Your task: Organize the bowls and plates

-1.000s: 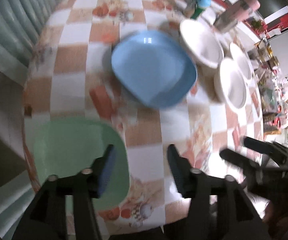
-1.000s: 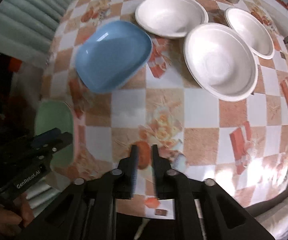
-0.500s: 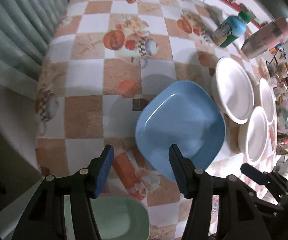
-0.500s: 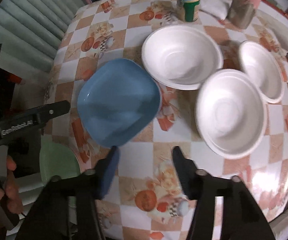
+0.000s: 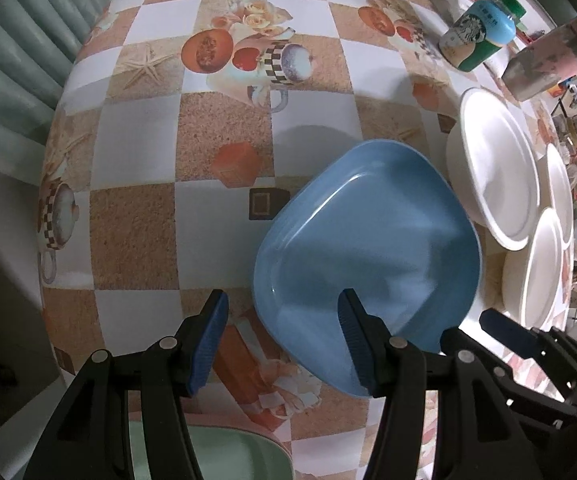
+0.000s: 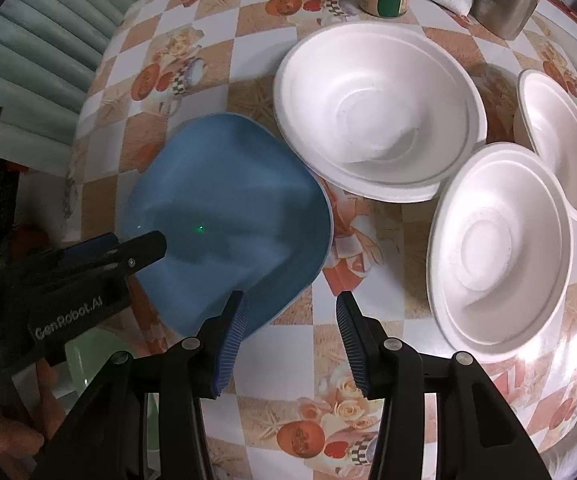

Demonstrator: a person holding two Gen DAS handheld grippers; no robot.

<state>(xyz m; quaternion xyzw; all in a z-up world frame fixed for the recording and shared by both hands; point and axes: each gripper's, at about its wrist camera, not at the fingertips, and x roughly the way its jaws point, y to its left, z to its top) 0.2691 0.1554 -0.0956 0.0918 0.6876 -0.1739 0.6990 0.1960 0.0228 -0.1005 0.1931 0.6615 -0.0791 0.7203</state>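
Note:
A blue square plate lies on the checked tablecloth; it also shows in the right wrist view. My left gripper is open, its right finger over the plate's near-left edge. My right gripper is open at the plate's near-right corner, its left finger over the rim. Three white bowls sit right of the plate. A green plate lies at the table's near edge, below my left gripper.
A green-and-blue cup and a pink-and-grey tumbler stand at the far side of the table. The table's left edge drops off beside a ribbed wall. Clutter lies beyond the bowls at the right.
Both grippers have moved forward toward the blue plate. The right gripper, shut a second ago, has opened. The green plate has slipped to the bottom of the left view.

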